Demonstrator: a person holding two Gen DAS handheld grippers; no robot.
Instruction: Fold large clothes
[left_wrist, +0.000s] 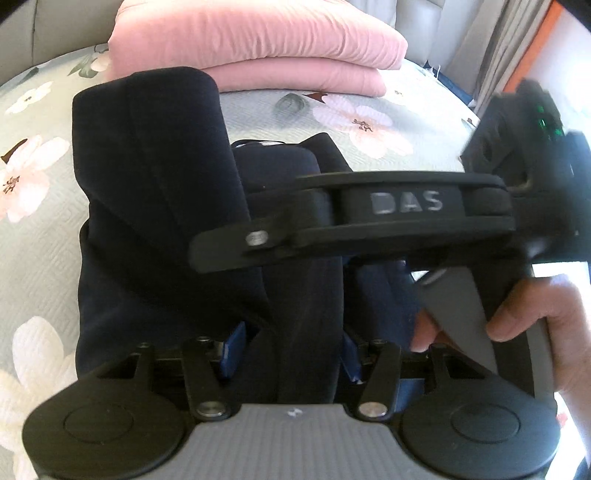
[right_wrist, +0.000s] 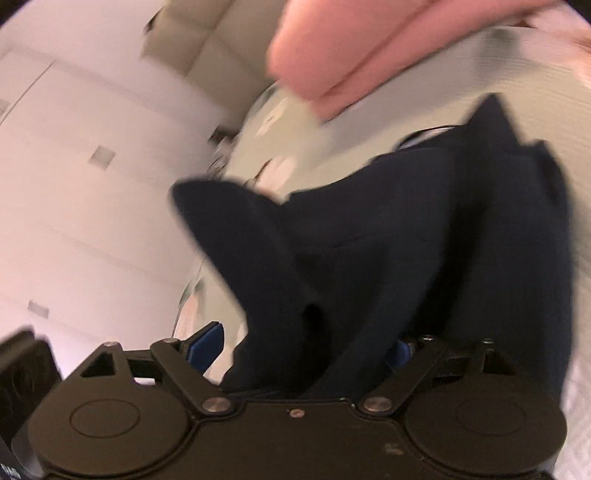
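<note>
Hiding both tongs' tips, navy garment leaves grips unreadable; right view blurred.

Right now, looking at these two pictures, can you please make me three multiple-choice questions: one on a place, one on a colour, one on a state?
1. Where does the pink blanket lie?
A. on the bed cover, beyond the dark garment
B. on the floor
C. on top of the dark garment

2. What colour is the garment?
A. red
B. white
C. dark navy

3. How does the garment lie?
A. spread flat
B. bunched, running between the left tongs
C. on a hanger

Answers: 1 A, it rests on the flowered cover behind the garment; 2 C, the cloth looks almost black-blue; 3 B, thick folds pass between the blue pads.
</note>
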